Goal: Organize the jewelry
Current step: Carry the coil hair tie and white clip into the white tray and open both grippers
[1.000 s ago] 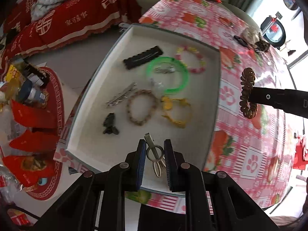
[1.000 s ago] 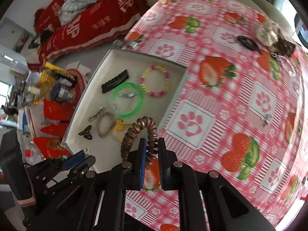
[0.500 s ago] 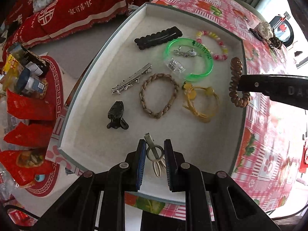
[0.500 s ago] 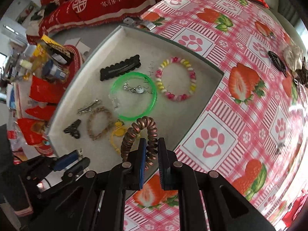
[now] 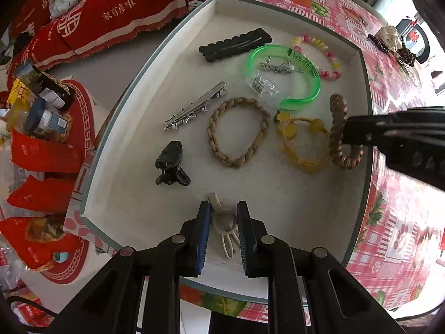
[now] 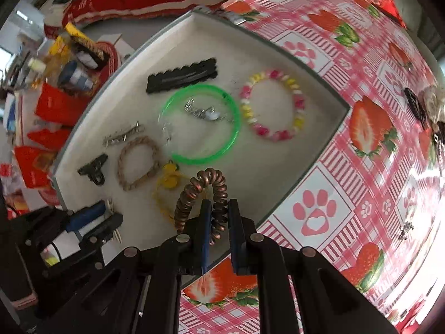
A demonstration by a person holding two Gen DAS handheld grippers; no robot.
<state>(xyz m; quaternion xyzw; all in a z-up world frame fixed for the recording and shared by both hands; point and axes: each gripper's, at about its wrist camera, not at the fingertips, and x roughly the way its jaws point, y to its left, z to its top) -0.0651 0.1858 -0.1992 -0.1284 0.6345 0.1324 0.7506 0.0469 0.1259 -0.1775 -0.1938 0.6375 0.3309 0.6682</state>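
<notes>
Over the white tray (image 5: 328, 233), lowered closer than a second ago: left hand-held gripper (image 5: 222, 224) nearly closed on a cream rabbit clip (image 5: 224, 222), right hand-held gripper (image 6: 218, 217) clamped on a copper coil hair tie (image 6: 194, 192). Probably both about to be set down.

Bangle (image 5: 283, 76) lies in tray (image 5: 358, 55), beaded bracelet (image 5: 319, 53) beside it.
</notes>
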